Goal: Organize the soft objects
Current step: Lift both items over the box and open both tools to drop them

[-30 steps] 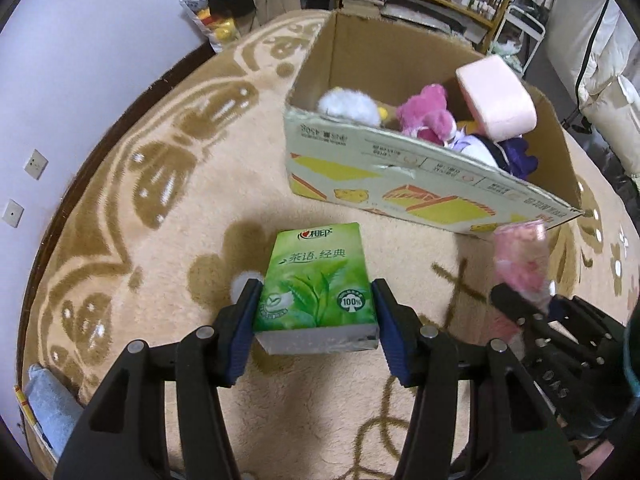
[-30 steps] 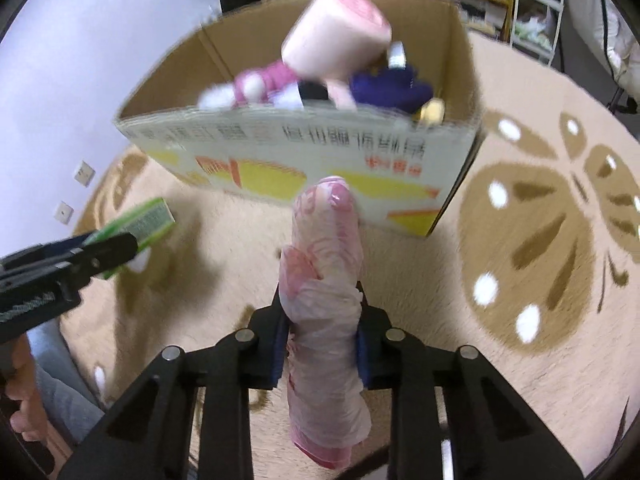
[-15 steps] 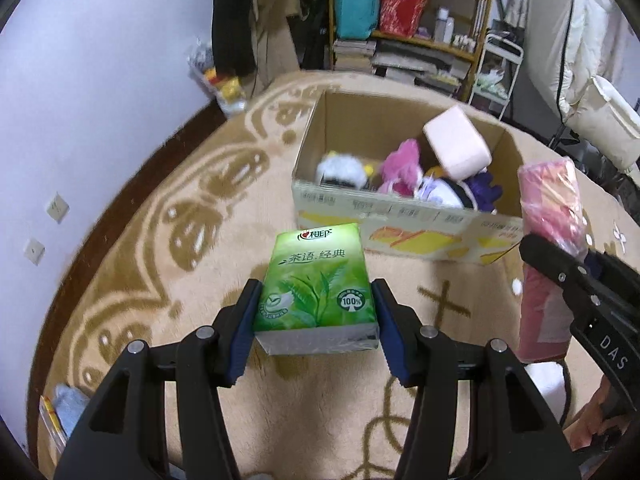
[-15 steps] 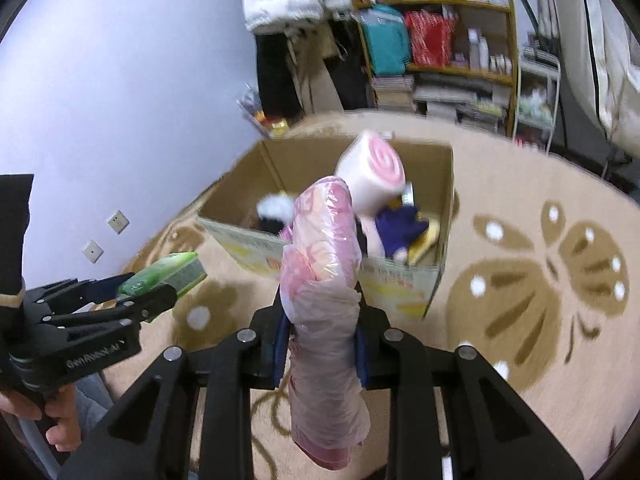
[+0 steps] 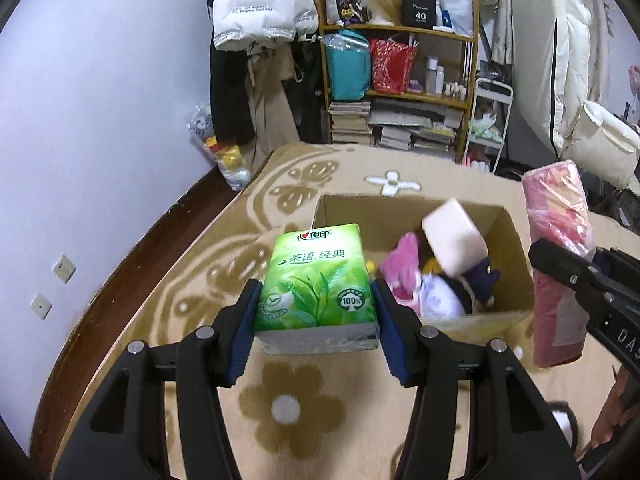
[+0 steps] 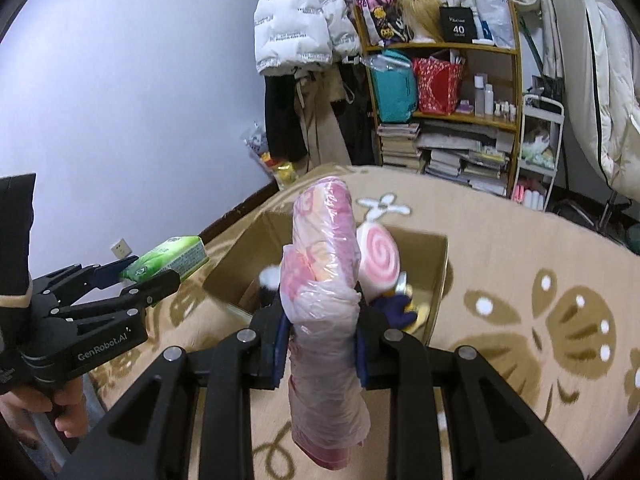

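The left gripper (image 5: 316,316) held a green tissue pack (image 5: 318,280) clamped between its blue-padded fingers (image 5: 246,326), lifted above the patterned beige rug (image 5: 292,400) and just short of the near wall of the open cardboard box (image 5: 516,248). The right gripper (image 6: 320,340) had its fingers pinched narrow on a pink plastic-wrapped roll (image 6: 322,292), which stood nearly upright, its top reaching up in front of the box opening and its lower end hanging below the fingers. In the left wrist view that same roll (image 5: 558,264) rose just beside the box's right wall. Two grippers, then, each with one soft thing, and one box standing on the rug ahead of both. Inside the box lay a pink swirl-ended cushion (image 6: 378,258) tilted on top, a pink plush (image 5: 402,270), a dark purple plush (image 5: 480,280), a pale lavender-white piece (image 5: 438,300) and a bit of yellow (the heap was blurred, so the count of about five is unsure). Nothing stood between the held things and the box mouth. Beyond the rug stood a wooden shelf (image 5: 400,92) packed with bags, bottles and stacked books, a white puffer jacket (image 5: 256,4) hanging over dark clothes to its left, and a white wire cart (image 5: 490,120) to its right. Two wall sockets (image 5: 52,284) sat low on the lilac wall.
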A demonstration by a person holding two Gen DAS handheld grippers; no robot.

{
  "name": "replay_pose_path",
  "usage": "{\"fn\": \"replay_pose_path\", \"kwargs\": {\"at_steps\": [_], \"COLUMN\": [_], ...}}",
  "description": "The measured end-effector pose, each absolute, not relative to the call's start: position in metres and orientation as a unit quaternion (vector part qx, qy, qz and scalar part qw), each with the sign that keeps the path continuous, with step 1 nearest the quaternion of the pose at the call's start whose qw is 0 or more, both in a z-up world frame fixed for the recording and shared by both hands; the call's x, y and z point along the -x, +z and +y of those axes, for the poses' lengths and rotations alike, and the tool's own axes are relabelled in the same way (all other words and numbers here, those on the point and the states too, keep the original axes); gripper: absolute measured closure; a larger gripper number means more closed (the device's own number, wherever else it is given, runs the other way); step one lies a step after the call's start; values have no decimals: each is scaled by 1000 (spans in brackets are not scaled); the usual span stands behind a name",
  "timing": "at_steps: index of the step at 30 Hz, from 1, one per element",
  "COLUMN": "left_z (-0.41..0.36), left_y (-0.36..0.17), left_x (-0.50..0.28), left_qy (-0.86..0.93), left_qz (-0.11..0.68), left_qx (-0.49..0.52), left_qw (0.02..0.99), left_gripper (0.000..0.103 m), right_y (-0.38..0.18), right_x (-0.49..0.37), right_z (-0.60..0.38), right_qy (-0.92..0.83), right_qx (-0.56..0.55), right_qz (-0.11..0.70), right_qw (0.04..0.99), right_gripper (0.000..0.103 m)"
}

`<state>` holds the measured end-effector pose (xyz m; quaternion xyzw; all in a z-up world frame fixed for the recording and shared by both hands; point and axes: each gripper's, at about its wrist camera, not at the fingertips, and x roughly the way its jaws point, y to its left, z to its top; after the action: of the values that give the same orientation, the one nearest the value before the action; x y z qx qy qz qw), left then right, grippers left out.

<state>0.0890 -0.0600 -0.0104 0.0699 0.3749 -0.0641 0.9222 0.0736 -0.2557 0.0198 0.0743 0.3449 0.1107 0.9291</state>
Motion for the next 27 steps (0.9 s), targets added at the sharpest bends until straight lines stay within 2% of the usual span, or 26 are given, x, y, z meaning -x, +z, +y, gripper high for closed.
{"fn": "replay_pose_path", "kwargs": {"at_steps": [7,15,20,21,23,24,26,27], "left_z": [-69,-78,-84,-84,-85,-85,-84,-84], "left_y": [-17,-33,-43,-45,-49,-50,-51,-51], "left_x": [-124,-152,-163,-163,-165,-166,-167,-167], "left_qy": [-79,-104,-108,-108,-106,-107,-103,-101], "left_qz": [373,381,388,390,393,394,397,397], "left_qx": [-64,-59,-60,-60,-63,-62,-61,-62], "left_qw": [922,917,913,912,911,911,910,910], "left_gripper": [50,49,49,46,38,32,27,22], "right_y": [28,0,-12,-13,-15,-16,-15,-14], "right_x": [-105,-132,-140,-142,-145,-145,-145,-144], "right_z": [-262,-259,-250,-249,-249,-250,-251,-252], "right_qy": [119,141,150,152,153,152,144,142], "right_qx": [-55,-37,-20,-21,-24,-25,-27,-29], "right_qz": [330,344,352,355,361,363,360,359], "right_qw": [935,928,924,922,920,919,921,922], "right_gripper": [75,75,70,70,66,61,41,36]}}
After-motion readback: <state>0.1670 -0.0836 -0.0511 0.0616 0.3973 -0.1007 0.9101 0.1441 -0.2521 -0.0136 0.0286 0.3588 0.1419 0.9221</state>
